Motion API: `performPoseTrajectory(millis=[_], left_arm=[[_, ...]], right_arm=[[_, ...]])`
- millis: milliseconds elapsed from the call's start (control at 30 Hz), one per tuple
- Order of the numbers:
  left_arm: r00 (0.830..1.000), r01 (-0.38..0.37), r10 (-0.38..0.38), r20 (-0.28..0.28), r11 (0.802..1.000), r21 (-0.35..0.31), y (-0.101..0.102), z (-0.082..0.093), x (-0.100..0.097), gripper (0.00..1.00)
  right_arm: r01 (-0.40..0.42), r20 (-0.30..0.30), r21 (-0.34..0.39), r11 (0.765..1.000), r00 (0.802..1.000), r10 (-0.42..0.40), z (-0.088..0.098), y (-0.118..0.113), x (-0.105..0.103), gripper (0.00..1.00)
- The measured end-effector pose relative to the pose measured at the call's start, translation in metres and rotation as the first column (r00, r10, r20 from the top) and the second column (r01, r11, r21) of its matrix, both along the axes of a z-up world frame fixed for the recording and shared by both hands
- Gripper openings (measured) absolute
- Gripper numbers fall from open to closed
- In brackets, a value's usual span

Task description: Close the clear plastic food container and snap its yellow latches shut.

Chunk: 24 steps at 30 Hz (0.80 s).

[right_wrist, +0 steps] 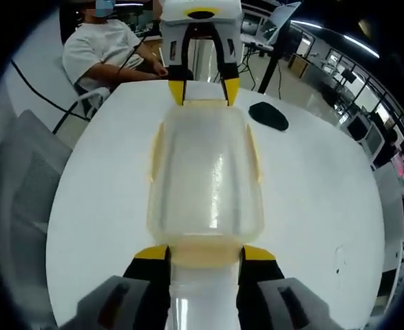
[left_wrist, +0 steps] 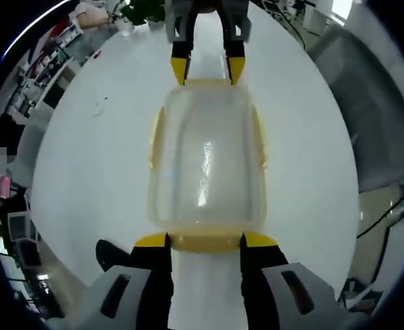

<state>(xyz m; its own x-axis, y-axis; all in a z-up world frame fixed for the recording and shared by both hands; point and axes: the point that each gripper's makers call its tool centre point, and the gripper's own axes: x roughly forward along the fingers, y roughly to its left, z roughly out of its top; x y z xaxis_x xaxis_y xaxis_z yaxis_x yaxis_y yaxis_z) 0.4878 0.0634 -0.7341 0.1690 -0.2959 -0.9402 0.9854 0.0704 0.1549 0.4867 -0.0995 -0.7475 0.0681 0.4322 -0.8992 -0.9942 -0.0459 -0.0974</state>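
We see the clear food container [left_wrist: 206, 165] at centre frame on the white table [left_wrist: 84, 185] — lid on. Our left gripper [left_wrist: 206, 240] and right gripper [right_wrist: 206, 253] straddle its end yellow latches [left_wrist: 205, 242], jaws apart.

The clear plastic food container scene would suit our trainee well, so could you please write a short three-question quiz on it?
1. True or false: the clear plastic food container with yellow latches rests on a round white table.
2. Where do the left tool and the right tool stand?
A. Both along one long side of the container
B. One at each short end, facing each other
C. Both above the lid
3. Fill in the blank: in the right gripper view, the flat black object lies on the table beside the container's ___ end (near or far).

Key: 1 true; 2 B; 3 far.
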Motion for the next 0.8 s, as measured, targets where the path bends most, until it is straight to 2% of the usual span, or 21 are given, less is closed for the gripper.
performPoseTrajectory(millis=[400,633,800], left_arm=[[1.000,-0.008,0.008,0.020,1.000,-0.001,-0.022,0.017,-0.007,0.36],[0.999,0.000,0.000,0.046,1.000,-0.002,-0.039,0.022,-0.009,0.36],[0.999,-0.015,0.015,0.038,1.000,-0.012,-0.054,0.022,-0.011,0.35]], right_arm=[[-0.008,0.023,-0.003,1.000,1.000,0.008,0.015,-0.021,-0.006,0.35],[-0.014,0.035,-0.012,1.000,0.999,0.014,0.019,-0.039,-0.008,0.35],[-0.008,0.036,-0.012,1.000,0.999,0.008,0.024,-0.054,-0.008,0.35]])
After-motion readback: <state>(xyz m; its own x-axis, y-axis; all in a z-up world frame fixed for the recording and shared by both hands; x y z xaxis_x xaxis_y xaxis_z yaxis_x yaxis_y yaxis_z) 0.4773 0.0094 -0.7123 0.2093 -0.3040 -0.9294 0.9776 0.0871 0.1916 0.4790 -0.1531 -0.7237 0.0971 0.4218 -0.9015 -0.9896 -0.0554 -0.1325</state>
